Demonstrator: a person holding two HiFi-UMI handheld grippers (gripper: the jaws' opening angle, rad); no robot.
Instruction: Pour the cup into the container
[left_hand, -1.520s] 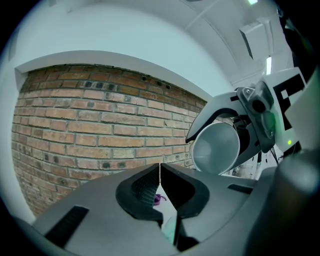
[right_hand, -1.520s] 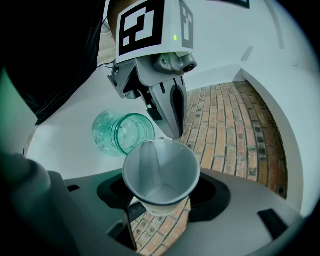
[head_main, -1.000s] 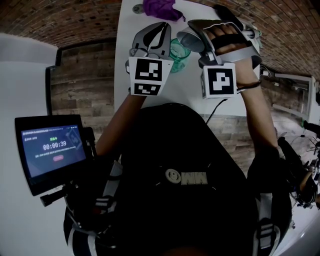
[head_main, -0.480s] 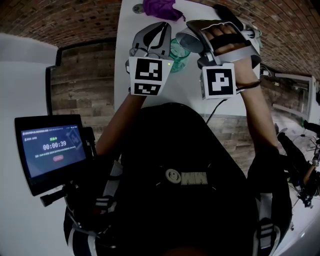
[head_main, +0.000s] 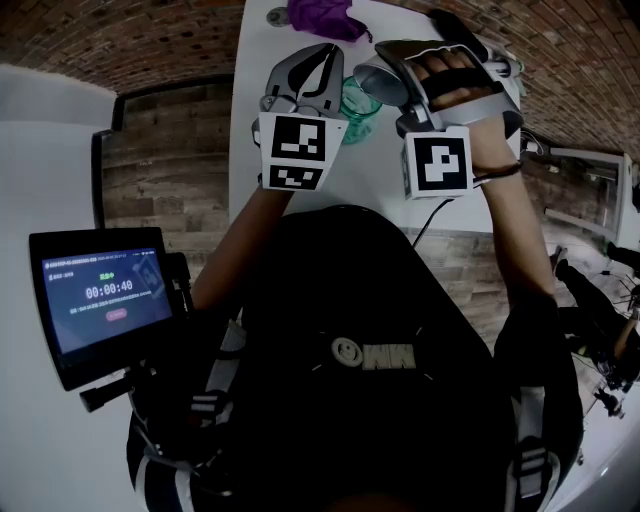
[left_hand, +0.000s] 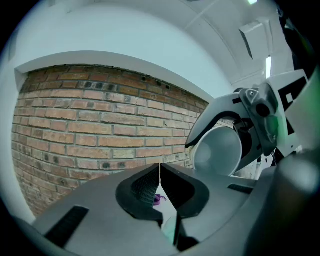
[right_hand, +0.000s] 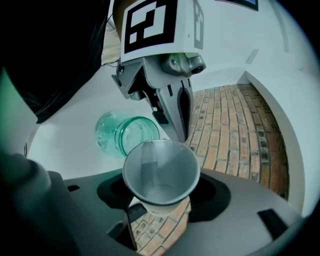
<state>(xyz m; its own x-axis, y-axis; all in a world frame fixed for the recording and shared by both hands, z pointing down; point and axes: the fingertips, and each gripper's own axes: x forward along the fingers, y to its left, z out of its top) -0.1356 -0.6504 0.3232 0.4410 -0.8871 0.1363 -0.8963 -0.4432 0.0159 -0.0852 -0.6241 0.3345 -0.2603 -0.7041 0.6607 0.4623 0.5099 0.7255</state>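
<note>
- Pinches tilted cup (right_hand: 160, 170) in right gripper (right_hand: 159, 202), rim close by jar (right_hand: 125, 134) on bench (head_main: 370, 170).
- Leaves jar unsteadied: left gripper (left_hand: 160, 169) with fingers (left_hand: 142, 186) pressed together, empty.
- Could nudge jar over, or spill past its mouth if rim sits off-centre.

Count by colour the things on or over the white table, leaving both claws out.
White cup: 1
Green jar: 1
Purple bundle: 1
Total: 3
</note>
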